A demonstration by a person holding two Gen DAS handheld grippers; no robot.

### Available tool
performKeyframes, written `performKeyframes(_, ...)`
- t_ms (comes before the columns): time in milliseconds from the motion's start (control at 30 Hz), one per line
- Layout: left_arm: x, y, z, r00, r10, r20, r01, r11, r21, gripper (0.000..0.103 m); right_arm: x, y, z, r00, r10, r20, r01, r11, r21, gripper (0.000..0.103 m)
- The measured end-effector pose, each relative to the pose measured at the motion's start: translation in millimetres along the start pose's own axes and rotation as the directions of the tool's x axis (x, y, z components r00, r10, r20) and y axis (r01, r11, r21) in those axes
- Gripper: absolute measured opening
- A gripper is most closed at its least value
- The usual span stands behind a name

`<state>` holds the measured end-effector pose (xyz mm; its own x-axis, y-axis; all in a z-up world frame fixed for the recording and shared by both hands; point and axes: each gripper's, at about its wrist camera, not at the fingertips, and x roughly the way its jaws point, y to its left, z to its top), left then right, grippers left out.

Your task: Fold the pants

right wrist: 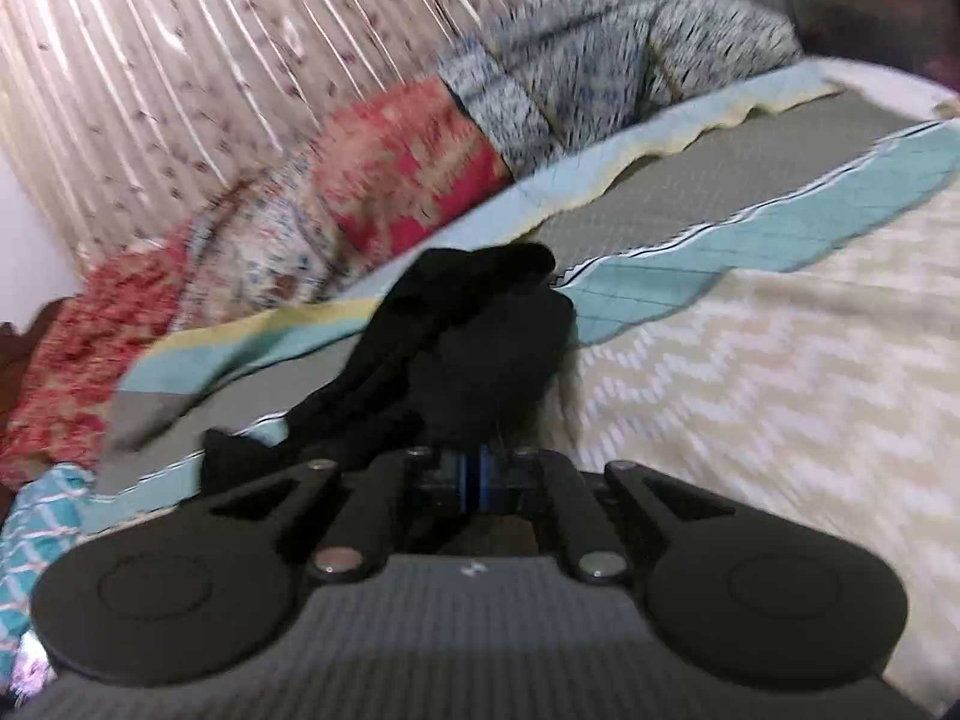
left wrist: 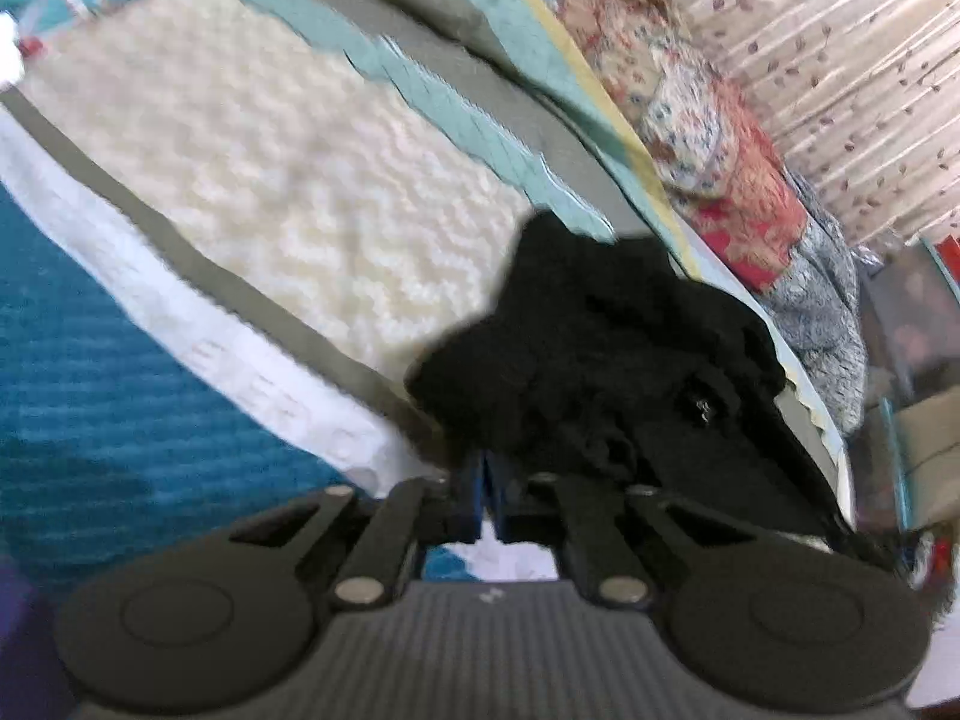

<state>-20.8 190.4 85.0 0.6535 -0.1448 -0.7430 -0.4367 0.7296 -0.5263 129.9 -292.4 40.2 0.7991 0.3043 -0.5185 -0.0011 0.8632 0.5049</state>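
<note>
Two grippers, left gripper (left wrist: 489,495) and right gripper (right wrist: 474,477), each clamped shut on one pair of black pants (left wrist: 600,354), bunched on the bed (right wrist: 750,372), trailing away from both, equally near.

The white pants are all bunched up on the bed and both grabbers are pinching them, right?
Not quite: the pants are black, not white, as the right wrist view shows. The rest holds: they lie bunched on the bed, with the left gripper and right gripper each having its jaws shut on the fabric.
</note>
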Motion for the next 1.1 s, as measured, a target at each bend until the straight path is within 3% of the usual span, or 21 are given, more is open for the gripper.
performKeyframes(67, -18, 10, 0, 0.997, 0.050, 0.059, -0.052, 0.998, 0.030, 0.002, -46, -5, -18, 1.000, -0.006, 0.007, 0.006, 1.000, 0.000, 0.006)
performKeyframes(133, -30, 27, 0, 0.996, 0.053, 0.076, -0.053, 0.999, 0.008, 0.002, -82, -11, -41, 1.000, -0.025, -0.008, 0.025, 1.000, 0.000, 0.006)
performKeyframes(233, -25, 44, -4, 0.996, 0.078, 0.046, -0.077, 0.997, -0.025, 0.005, -113, -21, -92, 0.988, -0.080, -0.129, 0.082, 0.997, 0.010, 0.006)
performKeyframes(300, -10, 47, -8, 0.998, 0.069, -0.001, -0.069, 0.997, -0.046, 0.033, -108, -26, -113, 0.966, -0.084, -0.244, 0.087, 0.996, 0.002, 0.010)
performKeyframes(333, 1, 46, -11, 0.998, 0.064, -0.029, -0.065, 0.996, -0.054, 0.038, -105, -27, -118, 0.953, -0.124, -0.277, 0.119, 0.992, -0.036, 0.011)
performKeyframes(400, 23, 37, -15, 0.996, 0.045, -0.081, -0.048, 0.998, -0.034, 0.048, -108, -26, -111, 0.951, -0.234, -0.204, 0.219, 0.971, -0.095, 0.012)
performKeyframes(433, 30, 35, -19, 0.994, 0.036, -0.102, -0.038, 0.999, -0.018, 0.051, -110, -23, -99, 0.960, -0.245, -0.134, 0.232, 0.967, -0.101, 0.012)
performKeyframes(500, 50, 20, -21, 0.992, 0.019, -0.123, -0.017, 1.000, 0.015, 0.066, -108, -7, -72, 0.982, -0.188, -0.028, 0.181, 0.970, -0.160, 0.014)
performKeyframes(533, 61, 11, -21, 0.991, 0.020, -0.132, -0.016, 0.999, 0.030, 0.070, -98, 9, -58, 0.990, -0.142, 0.003, 0.139, 0.962, -0.236, 0.021)
performKeyframes(633, 89, -10, -25, 0.988, 0.025, -0.152, -0.018, 0.998, 0.053, 0.090, -51, 54, -38, 1.000, -0.026, 0.015, 0.030, 0.906, -0.423, 0.073)
performKeyframes(667, 97, -14, -28, 0.986, 0.039, -0.160, -0.031, 0.998, 0.049, 0.094, -33, 64, -35, 1.000, -0.002, 0.000, 0.002, 0.879, -0.476, 0.084)
performKeyframes(733, 113, -21, -34, 0.983, 0.062, -0.175, -0.055, 0.998, 0.042, 0.089, 16, 92, -39, 0.999, 0.004, -0.052, -0.035, 0.804, -0.594, 0.085)
performKeyframes(767, 117, -26, -37, 0.981, 0.098, -0.165, -0.090, 0.994, 0.059, 0.076, 40, 102, -43, 0.997, -0.010, -0.075, -0.040, 0.774, -0.632, 0.085)
performKeyframes(800, 117, -32, -40, 0.981, 0.135, -0.139, -0.123, 0.988, 0.094, 0.048, 53, 106, -47, 0.996, -0.025, -0.086, -0.038, 0.757, -0.652, 0.085)
performKeyframes(833, 116, -38, -41, 0.980, 0.156, -0.120, -0.139, 0.981, 0.136, 0.035, 78, 111, -51, 0.993, -0.056, -0.104, -0.027, 0.746, -0.665, 0.083)
performKeyframes(867, 115, -40, -41, 0.979, 0.158, -0.126, -0.138, 0.979, 0.152, 0.017, 95, 109, -53, 0.987, -0.094, -0.129, -0.015, 0.749, -0.662, 0.065)
performKeyframes(933, 111, -29, -34, 0.979, 0.130, -0.155, -0.115, 0.988, 0.102, 0.011, 124, 100, -51, 0.964, -0.169, -0.206, 0.001, 0.775, -0.633, 0.029)
performKeyframes(1000, 97, -17, -25, 0.983, 0.109, -0.144, -0.103, 0.994, 0.048, 0.009, 118, 92, -37, 0.971, -0.172, -0.164, 0.045, 0.811, -0.584, 0.026)
performKeyframes(1100, 63, -2, -12, 0.994, 0.084, -0.070, -0.084, 0.996, 0.007, 0.009, 65, 62, 15, 0.991, -0.130, -0.023, 0.109, 0.902, -0.417, 0.016)
